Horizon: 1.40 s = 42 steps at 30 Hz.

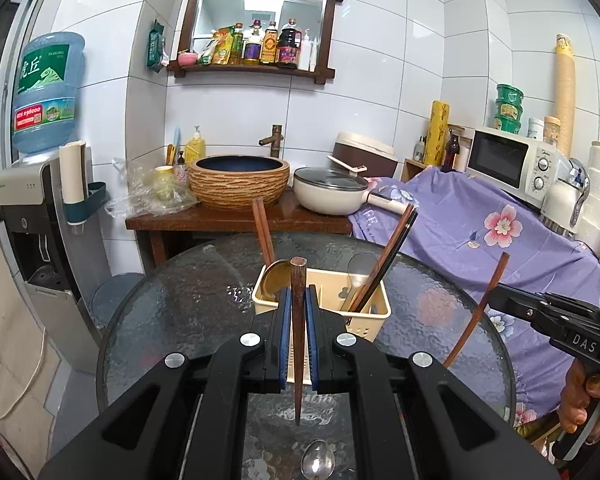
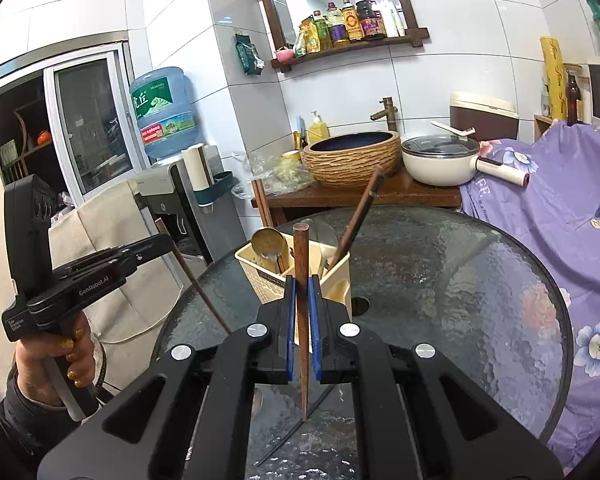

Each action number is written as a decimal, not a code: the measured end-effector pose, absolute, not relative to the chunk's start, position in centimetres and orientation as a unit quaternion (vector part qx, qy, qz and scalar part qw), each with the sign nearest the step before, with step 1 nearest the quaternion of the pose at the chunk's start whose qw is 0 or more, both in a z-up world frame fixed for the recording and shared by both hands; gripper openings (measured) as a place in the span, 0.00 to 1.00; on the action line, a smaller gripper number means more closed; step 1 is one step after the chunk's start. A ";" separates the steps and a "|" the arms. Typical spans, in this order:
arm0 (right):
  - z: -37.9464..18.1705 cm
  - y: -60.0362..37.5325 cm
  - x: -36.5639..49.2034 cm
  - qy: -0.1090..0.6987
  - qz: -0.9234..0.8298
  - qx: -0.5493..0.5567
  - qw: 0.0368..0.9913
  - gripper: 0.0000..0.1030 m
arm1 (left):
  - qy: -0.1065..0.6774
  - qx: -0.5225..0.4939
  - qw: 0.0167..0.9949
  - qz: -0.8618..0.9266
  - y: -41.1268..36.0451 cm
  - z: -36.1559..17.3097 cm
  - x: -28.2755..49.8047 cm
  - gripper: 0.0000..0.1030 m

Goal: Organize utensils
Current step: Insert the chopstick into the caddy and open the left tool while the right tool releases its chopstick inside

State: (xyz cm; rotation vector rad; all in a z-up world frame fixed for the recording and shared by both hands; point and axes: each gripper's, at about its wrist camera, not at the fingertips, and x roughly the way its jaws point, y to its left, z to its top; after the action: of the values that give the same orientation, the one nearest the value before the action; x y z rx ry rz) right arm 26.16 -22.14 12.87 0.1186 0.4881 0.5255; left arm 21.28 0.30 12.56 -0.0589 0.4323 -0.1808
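With both grippers clamped shut, looking like the carry step of the job. Left gripper (image 1: pixel 299 300) pinched tight on a brown wooden chopstick (image 1: pixel 298 320), held roughly upright, blunt end up, thin tip hanging below the blue pads (image 1: pixel 285 336) over the glass. Same deal on the right gripper (image 2: pixel 302 300): closed on its own wooden chopstick (image 2: pixel 301 320), tip pointing down at the round glass table (image 2: pixel 460 280). Just beyond both tools, the cream utensil caddy (image 1: pixel 380 312) sitting on the table, already holding a gold spoon (image 1: pixel 274 280) in the left compartment, a pair of chopsticks (image 1: pixel 262 236) sticking up at the back left, and a few dark sticks (image 1: pixel 388 256) leaning right in the right compartment. Near edge of the table, not yet sorted: a silver spoon (image 1: pixel 318 460) lying flat right under the left tool, plus a thin dark chopstick (image 2: pixel 296 432) lying on the glass under the right one. Farther back, a wooden counter with a woven-looking basin (image 1: pixel 239 180) and a white lidded pan (image 1: pixel 328 194), purple floral cloth (image 1: pixel 480 240) off to the right. Next move, probably: carry each stick forward over the caddy, line the tip up with the chopstick compartment, lower, then let go. Needs the sticks kept near vertical so the tips clear the rim and don't knock the leaning ones. Spoon and dark stick left for after.
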 end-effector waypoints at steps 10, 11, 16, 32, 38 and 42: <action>16.7 -21.6 27.8 0.244 0.281 0.063 0.926 0.07 | 0.209 -0.051 0.969 -0.123 0.3 16.5 22.6 0.07; 17.3 -21.5 27.9 0.243 0.285 0.061 0.925 0.07 | 0.208 -0.055 0.969 -0.126 0.4 17.0 22.7 0.07; 20.4 -21.4 28.2 0.226 0.290 0.062 0.928 0.07 | 0.180 -0.061 0.974 -0.125 0.8 20.7 23.0 0.07; 25.0 -19.2 31.8 0.149 0.240 0.049 0.958 0.07 | 0.131 -0.092 0.986 -0.055 1.2 24.1 28.1 0.07; 21.1 -18.6 33.4 0.162 0.223 0.052 0.960 0.07 | 0.159 -0.102 0.981 -0.044 1.6 20.3 29.9 0.07; 18.7 -18.5 34.2 0.181 0.215 0.058 0.958 0.07 | 0.174 -0.095 0.979 -0.043 1.6 18.2 30.3 0.07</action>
State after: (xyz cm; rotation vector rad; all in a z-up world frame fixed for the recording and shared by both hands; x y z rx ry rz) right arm 34.23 -18.49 18.67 0.1174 0.3670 0.4364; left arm 30.29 1.55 18.22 -0.1923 0.3504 -0.0865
